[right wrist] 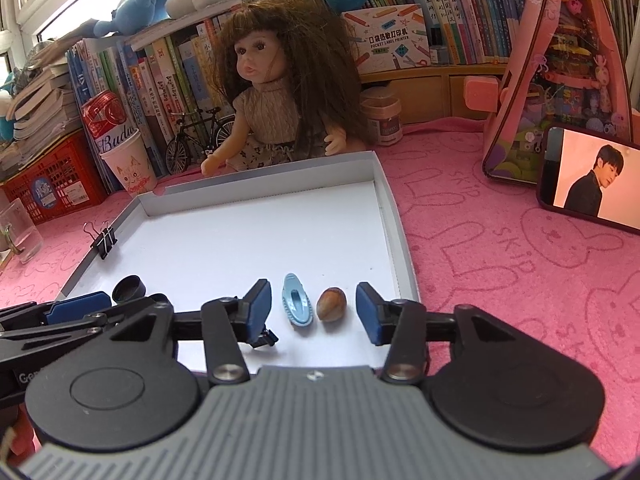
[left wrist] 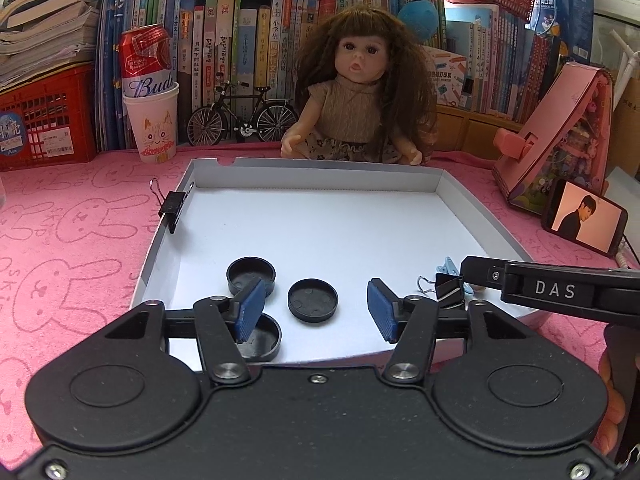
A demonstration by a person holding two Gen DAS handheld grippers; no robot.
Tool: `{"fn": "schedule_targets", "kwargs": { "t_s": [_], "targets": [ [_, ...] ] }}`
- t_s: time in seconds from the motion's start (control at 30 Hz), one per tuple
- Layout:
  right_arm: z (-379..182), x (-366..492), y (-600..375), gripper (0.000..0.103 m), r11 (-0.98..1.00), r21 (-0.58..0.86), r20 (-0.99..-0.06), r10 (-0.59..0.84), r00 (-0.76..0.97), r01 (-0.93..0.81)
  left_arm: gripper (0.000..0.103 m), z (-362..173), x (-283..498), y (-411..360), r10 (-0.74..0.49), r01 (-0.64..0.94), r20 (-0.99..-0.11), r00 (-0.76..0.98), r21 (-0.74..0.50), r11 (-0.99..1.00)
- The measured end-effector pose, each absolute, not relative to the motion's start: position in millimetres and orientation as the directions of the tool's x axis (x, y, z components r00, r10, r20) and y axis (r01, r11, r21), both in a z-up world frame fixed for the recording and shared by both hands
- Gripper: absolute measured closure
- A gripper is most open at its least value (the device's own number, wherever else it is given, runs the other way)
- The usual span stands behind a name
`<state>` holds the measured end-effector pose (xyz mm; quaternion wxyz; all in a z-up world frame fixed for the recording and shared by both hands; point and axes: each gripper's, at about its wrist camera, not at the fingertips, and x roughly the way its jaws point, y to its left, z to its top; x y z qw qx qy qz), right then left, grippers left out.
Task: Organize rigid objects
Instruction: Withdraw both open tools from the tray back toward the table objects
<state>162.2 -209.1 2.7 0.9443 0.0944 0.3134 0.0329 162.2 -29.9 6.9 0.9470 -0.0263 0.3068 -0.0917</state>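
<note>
A white shallow box lid (left wrist: 320, 184) lies on the pink cloth. In the left wrist view three black round caps lie in its near part: one at the back left (left wrist: 251, 273), one in the middle (left wrist: 313, 300), one (left wrist: 262, 338) partly under my left finger. My left gripper (left wrist: 316, 310) is open and empty above them. A black binder clip (left wrist: 448, 290) and a light blue clip (left wrist: 450, 266) lie at the right. In the right wrist view my right gripper (right wrist: 314, 314) is open, with the blue clip (right wrist: 297, 304) and a brown nut (right wrist: 331, 304) between its fingers.
Another binder clip (left wrist: 173, 206) is clamped on the lid's left wall. A doll (left wrist: 356, 96) sits behind the lid. A paper cup holding a can (left wrist: 154, 120), a red crate (left wrist: 44, 120), a toy bicycle (left wrist: 242, 116), books, a pink case (left wrist: 560, 136) and a phone (left wrist: 582, 216) surround it.
</note>
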Motion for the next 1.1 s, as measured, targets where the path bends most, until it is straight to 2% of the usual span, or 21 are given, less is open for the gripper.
{"fn": "schedule_targets", "kwargs": {
  "t_s": [0.23,0.4,0.6,0.83,1.1],
  "targets": [
    [6.9,150.8,-212.3,0.025,0.979,0.205,-0.567,0.129,0.814,-0.012,0.045,13.0,141.2,-22.9,-0.204,0.174,-0.562,0.802,-0.107,0.979],
    [10.5,139.7,-214.9,0.018,0.977,0.214,-0.548,0.136,0.825,-0.019,0.034,19.6,127.3,-18.4,-0.225,0.192,-0.544,0.809,-0.116,0.974],
    [13.9,125.7,-210.6,0.014,0.979,0.198,-0.533,0.145,0.834,-0.044,0.027,23.3,115.4,-18.8,-0.248,0.221,-0.542,0.803,-0.116,0.968],
    [20.0,108.8,-204.4,0.003,0.984,0.158,-0.497,0.151,0.854,-0.082,0.023,25.3,101.0,-20.4,-0.273,0.252,-0.532,0.802,-0.114,0.961],
    [24.0,96.1,-200.6,0.001,0.986,0.125,-0.480,0.157,0.863,-0.110,0.022,23.2,89.1,-18.1,-0.277,0.258,-0.535,0.798,-0.112,0.960]
  ]
}}
